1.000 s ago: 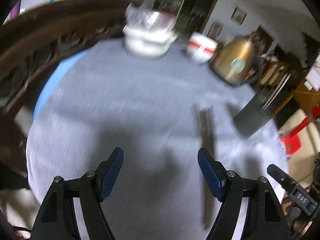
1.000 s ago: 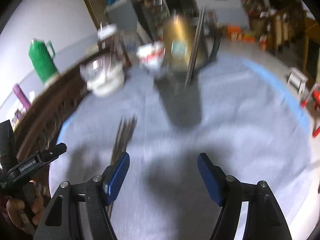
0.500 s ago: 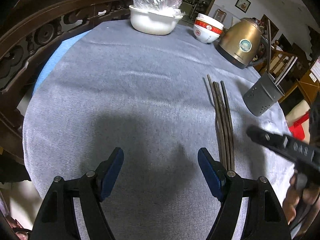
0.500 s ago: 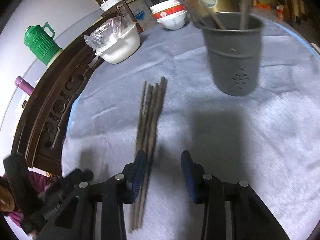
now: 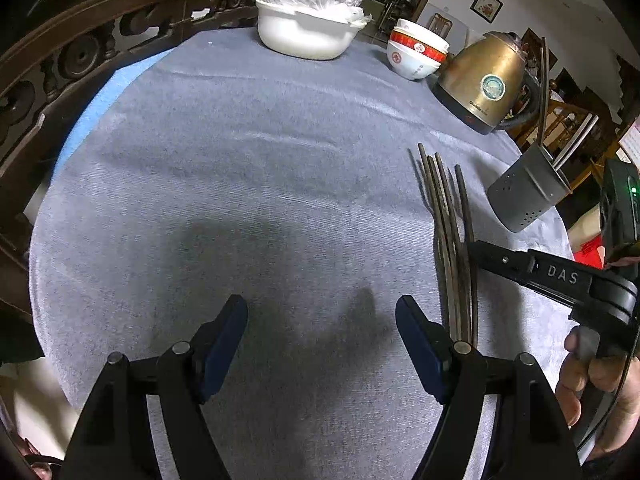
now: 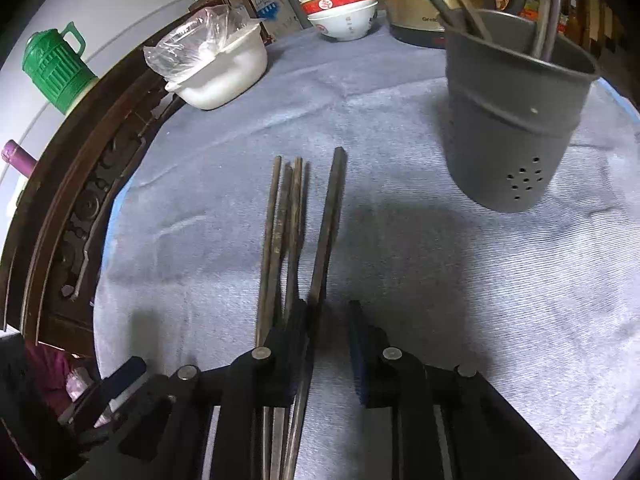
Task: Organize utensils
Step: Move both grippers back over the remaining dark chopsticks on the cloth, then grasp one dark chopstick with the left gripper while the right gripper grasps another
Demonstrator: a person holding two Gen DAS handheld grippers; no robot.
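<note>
A carved dark wooden chair back (image 5: 60, 60) curves beside the grey-clothed round table (image 5: 240, 160), with a framed picture (image 5: 486, 5) on the white wall beyond.

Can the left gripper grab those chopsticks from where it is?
Probably yes. The left gripper is open, and the chopsticks lie just beside it on bare cloth. But the right gripper is already over them and may crowd it.

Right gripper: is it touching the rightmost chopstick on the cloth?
Cannot tell. In the right wrist view, the right gripper straddles the rightmost chopstick, which runs beside its left finger; no clear contact or gap shows.
</note>
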